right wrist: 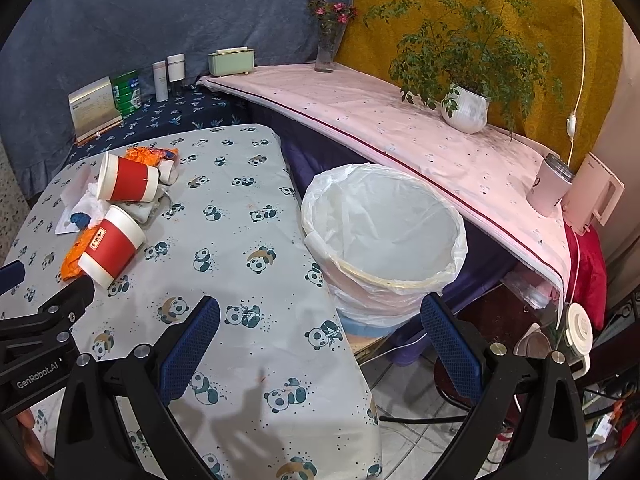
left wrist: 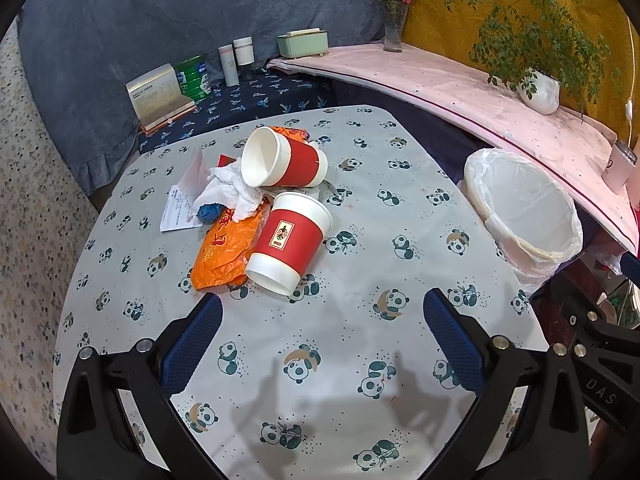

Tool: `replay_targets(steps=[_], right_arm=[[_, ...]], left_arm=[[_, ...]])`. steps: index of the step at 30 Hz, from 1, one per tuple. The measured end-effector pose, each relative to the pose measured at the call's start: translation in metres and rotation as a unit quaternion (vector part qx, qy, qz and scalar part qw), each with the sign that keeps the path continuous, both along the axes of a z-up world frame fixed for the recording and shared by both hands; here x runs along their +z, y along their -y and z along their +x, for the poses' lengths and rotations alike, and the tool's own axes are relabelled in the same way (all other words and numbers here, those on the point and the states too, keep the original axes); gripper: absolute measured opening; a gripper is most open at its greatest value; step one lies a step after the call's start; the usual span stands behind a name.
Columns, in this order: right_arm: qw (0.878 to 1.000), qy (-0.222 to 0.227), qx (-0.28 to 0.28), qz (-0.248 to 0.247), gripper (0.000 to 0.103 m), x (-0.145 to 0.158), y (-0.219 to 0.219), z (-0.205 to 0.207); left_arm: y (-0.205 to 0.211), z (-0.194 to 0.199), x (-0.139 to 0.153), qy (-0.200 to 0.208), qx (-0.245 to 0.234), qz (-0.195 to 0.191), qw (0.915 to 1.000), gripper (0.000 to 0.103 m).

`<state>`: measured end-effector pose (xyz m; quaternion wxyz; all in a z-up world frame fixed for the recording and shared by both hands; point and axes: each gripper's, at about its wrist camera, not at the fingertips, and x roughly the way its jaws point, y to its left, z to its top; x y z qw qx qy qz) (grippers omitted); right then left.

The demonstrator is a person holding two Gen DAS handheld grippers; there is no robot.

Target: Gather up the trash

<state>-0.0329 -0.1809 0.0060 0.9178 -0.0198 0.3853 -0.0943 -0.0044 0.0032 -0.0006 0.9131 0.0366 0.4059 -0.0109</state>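
A trash pile lies on the panda-print table (left wrist: 360, 360): a near red-and-white paper cup (left wrist: 290, 240) on its side, a second cup (left wrist: 282, 157) behind it, an orange plastic bag (left wrist: 226, 252), crumpled white tissue (left wrist: 230, 192), a blue scrap (left wrist: 209, 212) and paper slips (left wrist: 180, 204). The pile also shows in the right wrist view, with the near cup (right wrist: 112, 246) at the left. A white bin lined with a clear bag (right wrist: 384, 240) stands off the table's right edge. My left gripper (left wrist: 322, 344) is open and empty, short of the near cup. My right gripper (right wrist: 320, 344) is open and empty, over the table edge before the bin.
A pink-covered shelf (right wrist: 400, 128) runs behind the bin with a potted plant (right wrist: 466, 108), a flower vase (right wrist: 326, 48), a mug (right wrist: 550, 186) and a green box (right wrist: 231, 60). Bottles, a green can (left wrist: 194, 78) and a gold box (left wrist: 158, 94) stand at the back left.
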Motion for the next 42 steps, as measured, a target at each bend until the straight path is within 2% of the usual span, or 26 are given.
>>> replay_targets(steps=[42], right_arm=[[1.000, 0.001, -0.005, -0.003, 0.096, 0.0001, 0.0013, 0.0005]], left_arm=[[0.0037, 0.0013, -0.0012, 0.003, -0.002, 0.005, 1.0000, 0.096]])
